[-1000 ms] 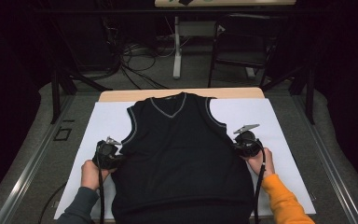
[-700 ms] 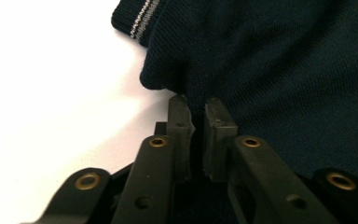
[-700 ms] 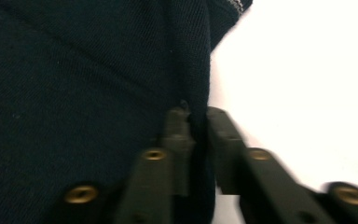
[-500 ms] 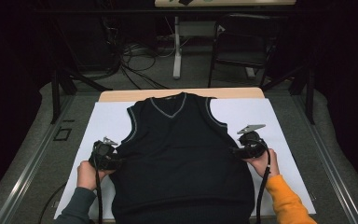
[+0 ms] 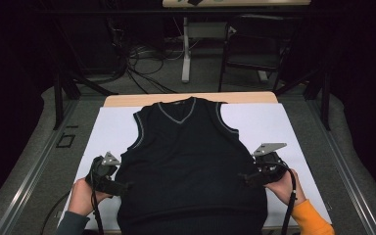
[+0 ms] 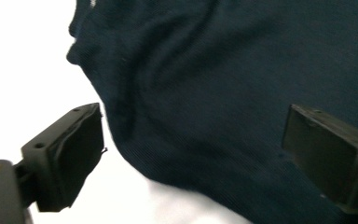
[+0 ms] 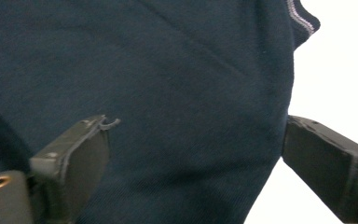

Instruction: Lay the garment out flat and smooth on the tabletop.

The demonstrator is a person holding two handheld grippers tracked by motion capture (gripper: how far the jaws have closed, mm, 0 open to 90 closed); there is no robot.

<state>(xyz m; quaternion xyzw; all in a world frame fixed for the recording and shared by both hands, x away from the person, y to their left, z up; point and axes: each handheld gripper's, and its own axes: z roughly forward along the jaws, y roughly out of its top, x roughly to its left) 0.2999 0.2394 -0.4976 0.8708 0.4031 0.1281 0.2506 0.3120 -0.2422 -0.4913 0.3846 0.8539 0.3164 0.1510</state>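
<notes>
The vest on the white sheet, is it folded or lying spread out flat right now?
Spread out. The dark vest lies open, front up, on the white sheet, V-neck at the far end, both armholes showing, no part folded over.

Both forearms come in from the bottom of the high view, each hand wrapped round a gripper. The left hand (image 5: pixel 81 196) holds the left gripper (image 5: pixel 122 186) with its jaws turned inward toward the person's middle; the right hand (image 5: pixel 284 186) holds the right gripper (image 5: pixel 242 178) mirrored, pointing inward from the other side. The jaws of both have just been opening and stand wide apart, the black fingers (image 6: pixel 70 158) pressing on nothing, as do the right gripper's fingers (image 7: pixel 74 163).
</notes>
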